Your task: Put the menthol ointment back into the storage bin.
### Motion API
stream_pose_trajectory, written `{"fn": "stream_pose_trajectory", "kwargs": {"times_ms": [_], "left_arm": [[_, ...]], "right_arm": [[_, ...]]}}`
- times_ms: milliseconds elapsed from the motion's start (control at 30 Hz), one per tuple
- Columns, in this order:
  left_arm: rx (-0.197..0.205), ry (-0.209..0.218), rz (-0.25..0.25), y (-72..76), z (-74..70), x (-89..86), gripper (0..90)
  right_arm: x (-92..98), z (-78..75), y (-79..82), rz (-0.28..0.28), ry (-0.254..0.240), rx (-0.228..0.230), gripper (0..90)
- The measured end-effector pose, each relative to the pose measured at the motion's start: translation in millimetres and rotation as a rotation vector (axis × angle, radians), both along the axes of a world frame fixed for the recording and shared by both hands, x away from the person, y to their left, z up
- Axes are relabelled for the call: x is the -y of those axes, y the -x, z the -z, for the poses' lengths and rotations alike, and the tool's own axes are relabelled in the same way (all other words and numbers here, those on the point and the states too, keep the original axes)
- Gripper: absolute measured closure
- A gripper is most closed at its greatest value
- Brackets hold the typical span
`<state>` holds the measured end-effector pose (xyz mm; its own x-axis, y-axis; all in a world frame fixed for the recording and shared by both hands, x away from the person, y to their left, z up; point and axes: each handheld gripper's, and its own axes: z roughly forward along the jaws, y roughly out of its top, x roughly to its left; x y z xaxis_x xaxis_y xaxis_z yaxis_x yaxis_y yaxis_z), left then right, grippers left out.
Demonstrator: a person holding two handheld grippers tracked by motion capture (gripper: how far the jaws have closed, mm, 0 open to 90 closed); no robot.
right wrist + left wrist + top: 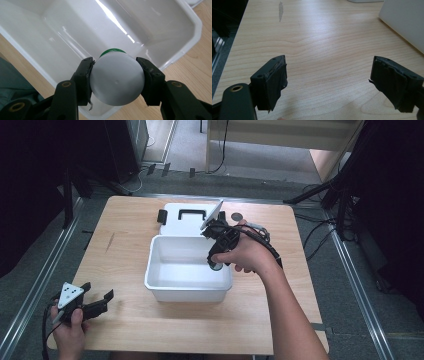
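My right gripper (116,81) is shut on a round container with a grey lid and a green band (117,80), its two pads pressing the lid's sides. It hangs over the open white plastic box (75,32). In the high view the right gripper (216,262) points down over the right rim of the white box (165,287), and the held container is a small dark shape there. My left gripper (97,302) rests at the table's near left corner. Its jaws stand wide open over bare wood (327,75), with nothing between them.
The box's white lid with a black handle (192,215) lies flat behind the box. A dark round object (238,216) lies on the wood to the lid's right. The wooden table (125,250) has bare room left of the box and along the front.
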<state>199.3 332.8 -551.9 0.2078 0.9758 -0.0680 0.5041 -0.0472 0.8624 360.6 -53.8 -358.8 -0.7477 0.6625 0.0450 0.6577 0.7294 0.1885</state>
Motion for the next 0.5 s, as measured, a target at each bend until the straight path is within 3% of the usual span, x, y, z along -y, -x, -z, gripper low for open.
{"fn": "stream_pose_trajectory", "kwargs": {"times_ms": [500], "left_arm": [[-0.002,-0.001,0.002,-0.2,0.0,0.0,14.9]], "right_arm": [[-8.3,29.1,-1.5,-0.015,0.015,-0.026,51.2]]}}
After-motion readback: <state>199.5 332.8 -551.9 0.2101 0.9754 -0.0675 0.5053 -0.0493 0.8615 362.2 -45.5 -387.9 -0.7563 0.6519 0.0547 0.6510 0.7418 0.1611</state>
